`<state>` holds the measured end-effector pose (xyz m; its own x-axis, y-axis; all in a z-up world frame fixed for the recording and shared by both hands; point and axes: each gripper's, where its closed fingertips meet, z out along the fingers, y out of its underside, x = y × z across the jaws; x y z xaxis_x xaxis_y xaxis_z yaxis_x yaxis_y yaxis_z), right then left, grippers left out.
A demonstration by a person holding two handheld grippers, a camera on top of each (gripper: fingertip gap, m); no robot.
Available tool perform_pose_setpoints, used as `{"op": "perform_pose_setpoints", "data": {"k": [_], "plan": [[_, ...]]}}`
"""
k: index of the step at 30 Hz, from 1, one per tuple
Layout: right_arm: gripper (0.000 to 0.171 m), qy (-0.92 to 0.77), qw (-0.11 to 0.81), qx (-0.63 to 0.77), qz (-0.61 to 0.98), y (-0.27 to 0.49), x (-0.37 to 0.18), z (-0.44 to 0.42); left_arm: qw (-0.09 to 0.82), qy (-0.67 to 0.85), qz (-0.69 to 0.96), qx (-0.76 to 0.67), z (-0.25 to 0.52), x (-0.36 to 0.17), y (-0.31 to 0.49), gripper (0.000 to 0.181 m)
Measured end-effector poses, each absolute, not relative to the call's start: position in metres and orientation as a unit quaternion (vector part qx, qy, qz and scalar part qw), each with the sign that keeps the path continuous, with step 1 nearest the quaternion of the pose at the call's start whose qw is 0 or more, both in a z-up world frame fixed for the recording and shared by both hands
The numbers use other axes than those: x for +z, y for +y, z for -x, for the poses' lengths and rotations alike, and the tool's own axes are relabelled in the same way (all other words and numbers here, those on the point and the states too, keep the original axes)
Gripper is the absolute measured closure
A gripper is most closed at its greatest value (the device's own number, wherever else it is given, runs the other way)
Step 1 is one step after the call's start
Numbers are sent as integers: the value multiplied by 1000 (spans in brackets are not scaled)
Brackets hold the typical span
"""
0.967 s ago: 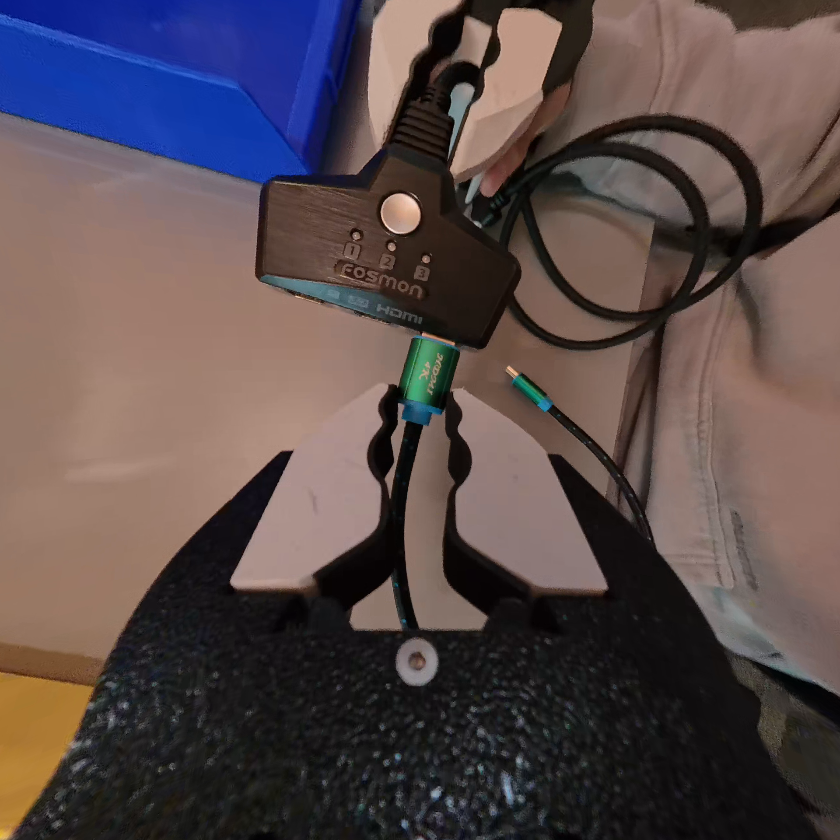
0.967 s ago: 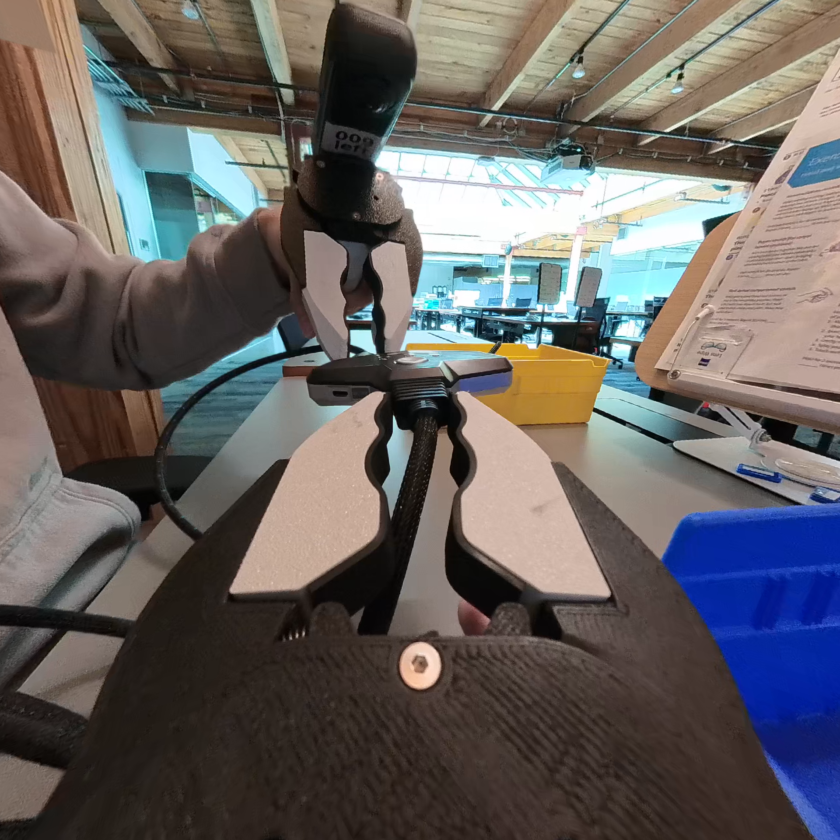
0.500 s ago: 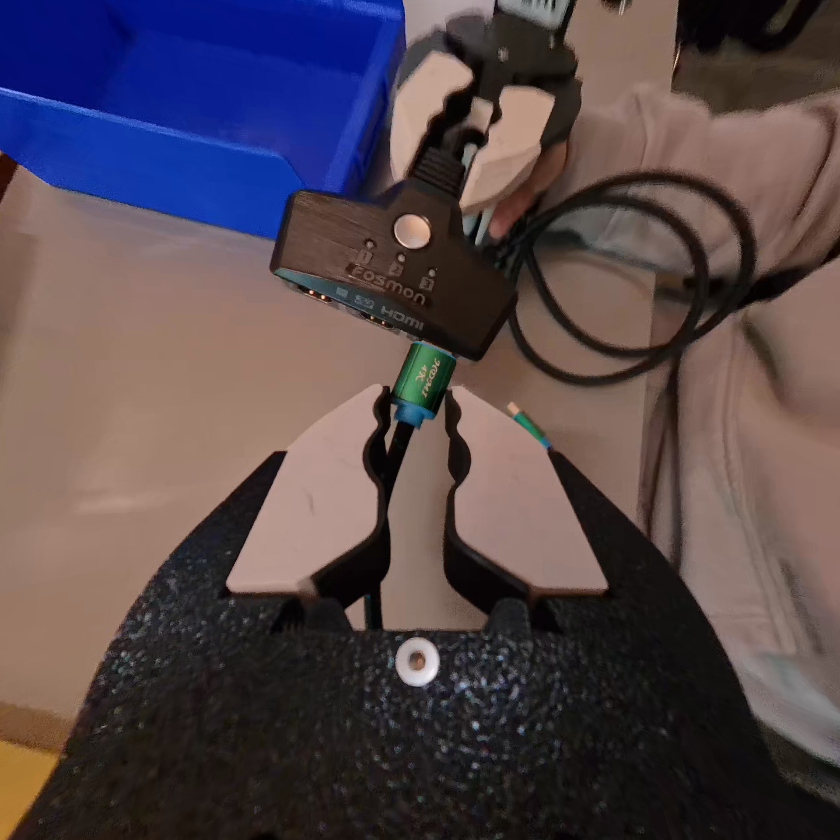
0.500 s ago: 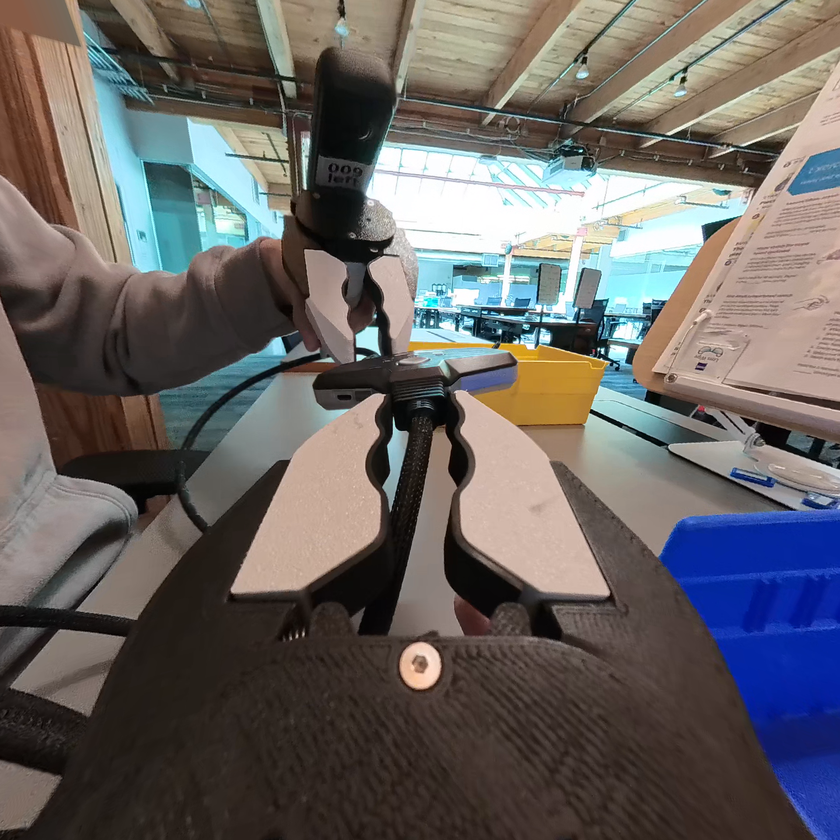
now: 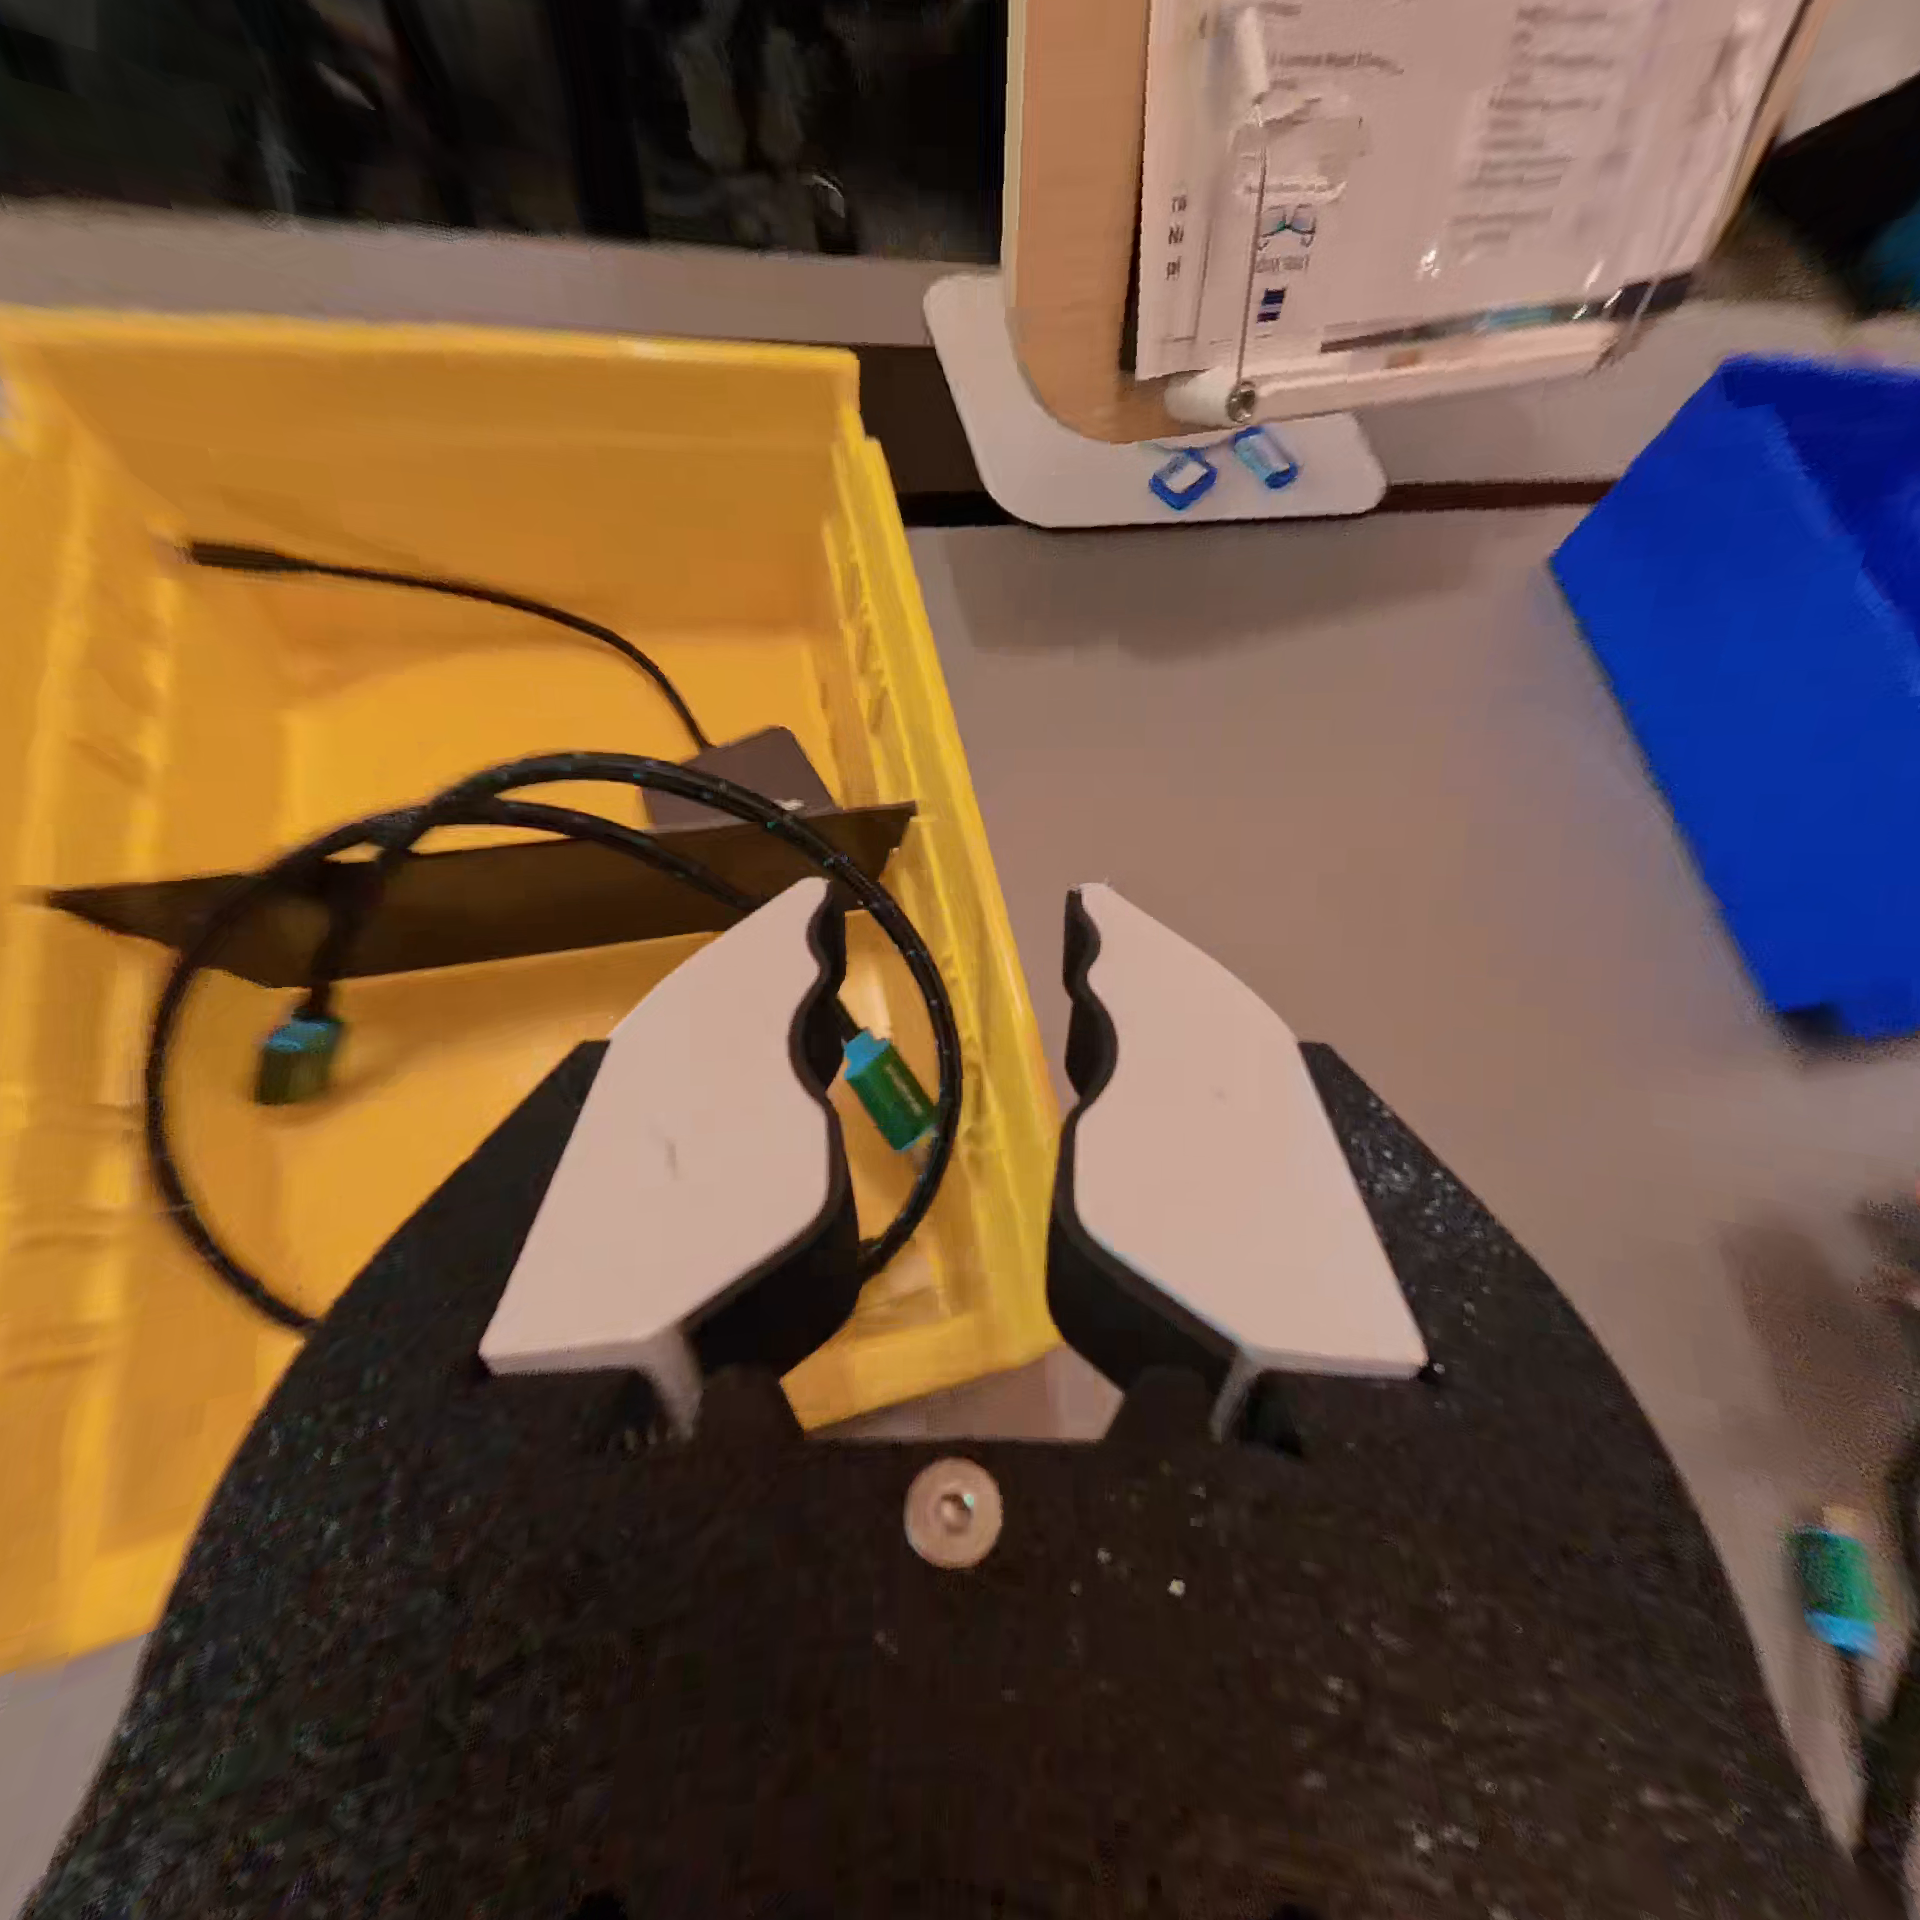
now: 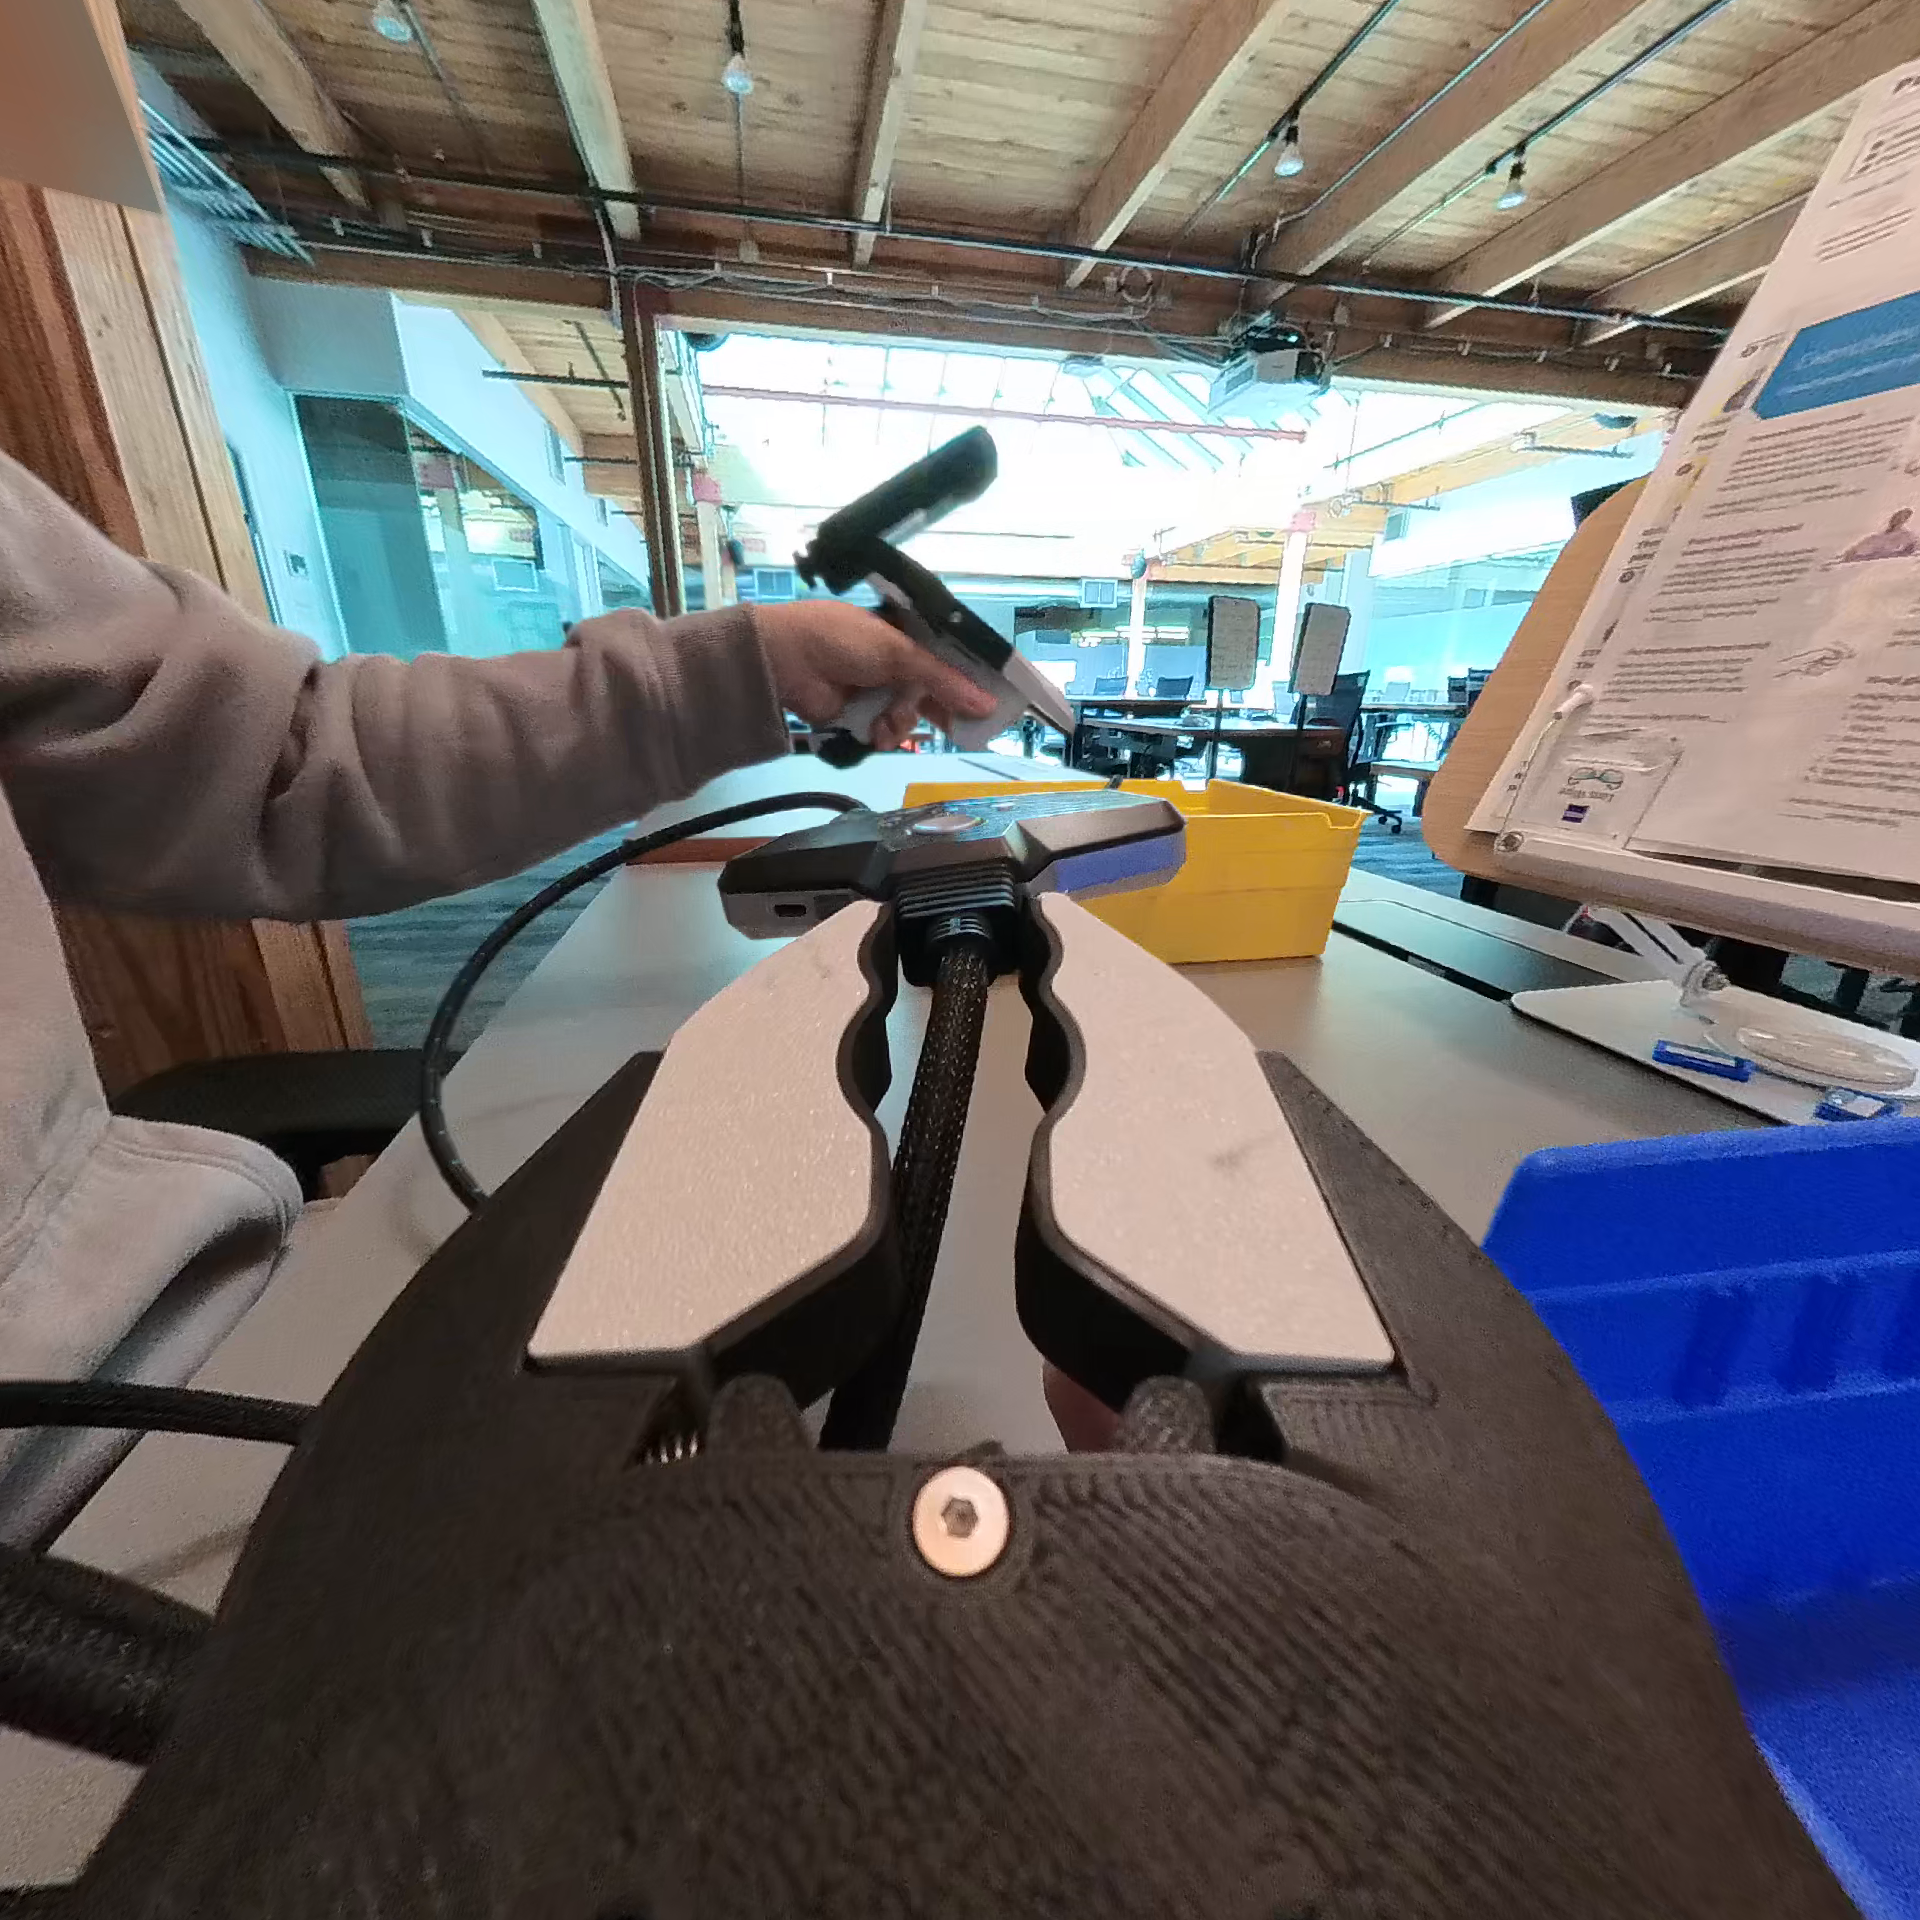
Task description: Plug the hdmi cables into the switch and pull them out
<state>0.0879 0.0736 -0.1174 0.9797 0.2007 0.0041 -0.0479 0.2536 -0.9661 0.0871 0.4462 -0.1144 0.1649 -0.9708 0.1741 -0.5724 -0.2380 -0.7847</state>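
Left wrist view shows your left gripper [image 5: 945, 904] with its jaws spread wide and nothing between them. It hangs over the near right corner of the yellow bin [image 5: 935, 727]. A black HDMI cable [image 5: 540, 790] lies in a loose loop inside that bin. One green plug [image 5: 888, 1091] with a blue collar sits just below and a little left of your left jaws, partly hidden by the left finger. Its long way runs slanted, with the metal tip toward the bin's near corner. The cable's other green plug [image 5: 296, 1055] lies farther left in the bin, blurry. Another green plug [image 5: 1834, 1590] shows at the right edge of the picture, on the grey worktop [image 5: 1299, 727]. Your right gripper [image 6: 956, 914] has its jaws squeezed on the thick ribbed collar where the braided lead [image 6: 935, 1122] joins the switch [image 6: 956, 836]. The switch is a flat black box with a round button on top, held level above the worktop and pointing away from you. No plug can be seen in it from here, though its far side is hidden. If you want a cable next, your left gripper is much the nearer one. I think you would turn the jaws to line up with the plug's slanted body, then close on its sides. A blue bin [image 6: 1714, 1299] sits to the right.
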Motion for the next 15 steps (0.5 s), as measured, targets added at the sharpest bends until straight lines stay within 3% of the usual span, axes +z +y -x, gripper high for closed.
{"op": "perform_pose_setpoints", "data": {"k": [5, 8, 9, 15], "plan": [[149, -67, 784, 78, 612, 74, -120, -86, 226, 543, 747, -310, -98, -159, 459, 138], [149, -66, 783, 75, 614, 74, -121, -87, 224, 553, 746, -297, -101, -171, 460, 156], [149, -67, 783, 75, 614, 74, -121, -86, 221, 555, 739, -312, -102, -169, 456, 168], [149, -65, 787, 84, 608, 72, -119, -87, 276, 575, 691, -341, -74, -108, 449, 167]]}}
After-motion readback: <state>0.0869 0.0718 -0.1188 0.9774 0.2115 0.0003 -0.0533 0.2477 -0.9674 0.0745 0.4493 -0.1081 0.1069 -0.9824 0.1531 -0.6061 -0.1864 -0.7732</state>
